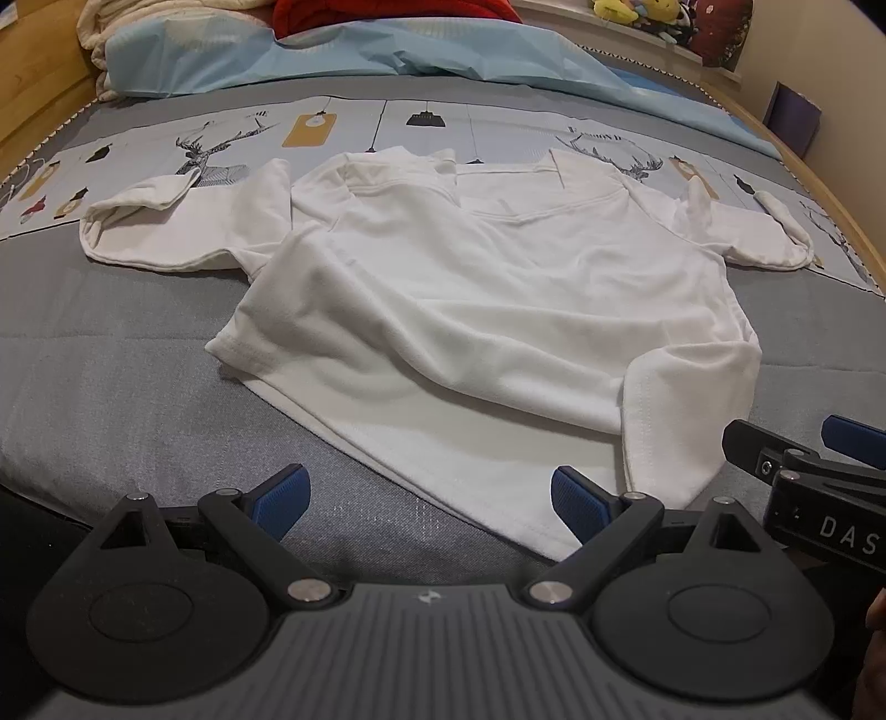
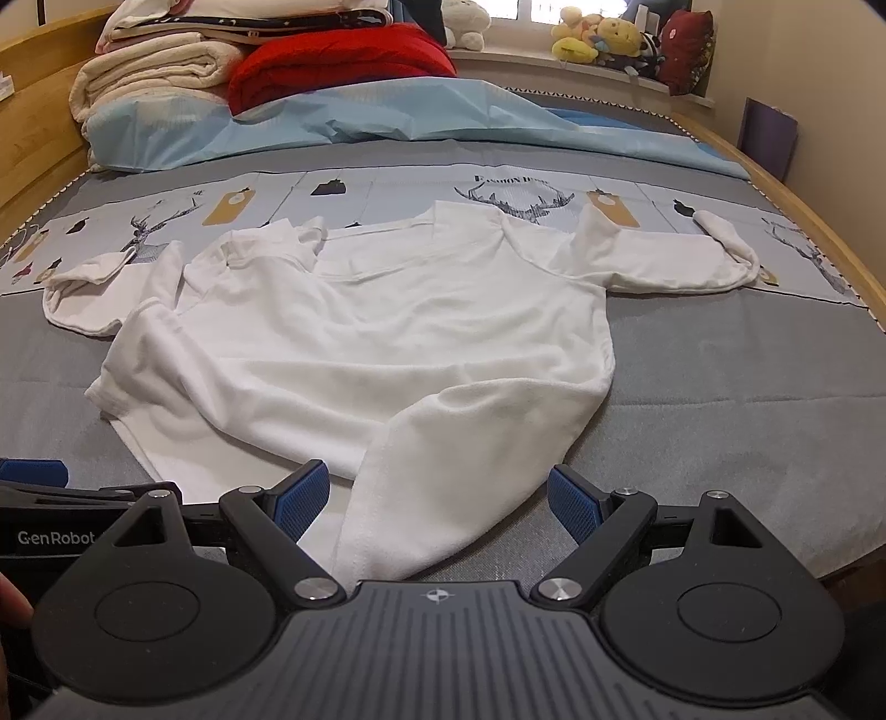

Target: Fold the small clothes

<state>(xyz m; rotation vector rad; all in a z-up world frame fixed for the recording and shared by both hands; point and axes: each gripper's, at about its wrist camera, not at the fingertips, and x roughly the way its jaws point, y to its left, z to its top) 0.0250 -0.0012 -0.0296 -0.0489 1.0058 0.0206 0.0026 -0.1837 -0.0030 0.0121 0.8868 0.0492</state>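
Garment: a small white long-sleeved cotton top (image 1: pixel 470 288) is spread across the middle of both wrist views, on a grey bedspread (image 1: pixel 111 376) with a printed band of deer and lamps.
Sleeves: one is stretched toward the left of the frame (image 1: pixel 144 227) and one toward the right (image 1: pixel 758 232); both cuffs are seen curled over.
Neckline: it is pointed toward the upper part of the frame, next to the printed band.
Hem: the lower right corner (image 2: pixel 398 498) is folded back over itself, and the body is wrinkled.
Left gripper (image 1: pixel 429 501): its blue-padded fingers are held wide apart at the bottom of the left wrist view, over the hem edge, with nothing between them.
Right gripper (image 2: pixel 437 498): its fingers are likewise spread apart, with the turned-up hem corner lying between them, not pinched.
Background: a light blue sheet (image 2: pixel 332 127), a red blanket (image 2: pixel 343 66) and cream folded bedding (image 2: pixel 149 72) are stacked at the upper left; plush toys (image 2: pixel 603 36) are lined up at the upper right.
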